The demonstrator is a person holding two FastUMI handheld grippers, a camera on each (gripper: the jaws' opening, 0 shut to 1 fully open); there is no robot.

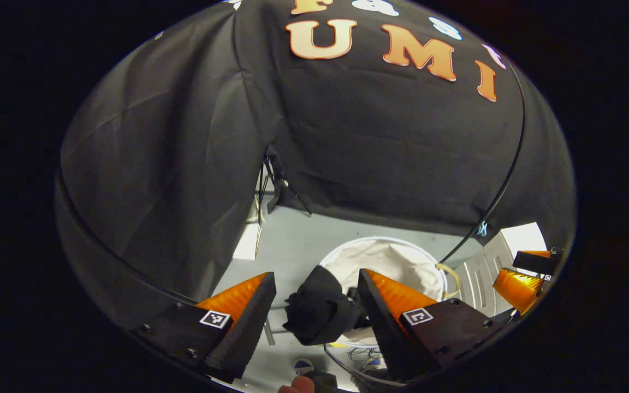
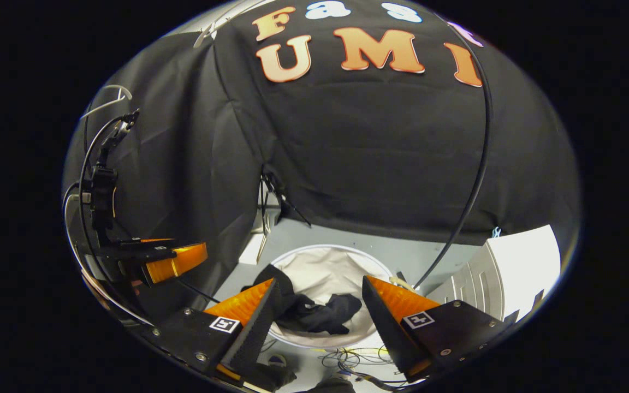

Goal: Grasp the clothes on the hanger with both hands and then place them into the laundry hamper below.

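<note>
Your left gripper (image 1: 314, 305) stands with its orange, black-padded fingers spread wide and nothing pressed between them. In the left gripper view the black crumpled cloth garment (image 1: 319, 314) sits in the gap between the fingers, over the near rim of the round white fabric laundry hamper (image 1: 402, 256); whether it touches the right-hand pad, you cannot tell from here. Your right gripper (image 1: 522, 281) shows at the right edge of that view, well apart.

In the right gripper view your right gripper (image 2: 317, 311) is likewise wide open and empty. The garment (image 2: 314, 312) lies inside the hamper (image 2: 325, 262), part draped over its near-left rim beside the left finger pad. The hamper stands on the pale grey floor (image 2: 429, 256). Loose thin wires (image 2: 347, 357) lie on the floor just in front of it. Your left gripper (image 2: 175, 262) hangs at the left, above hamper level.
</note>
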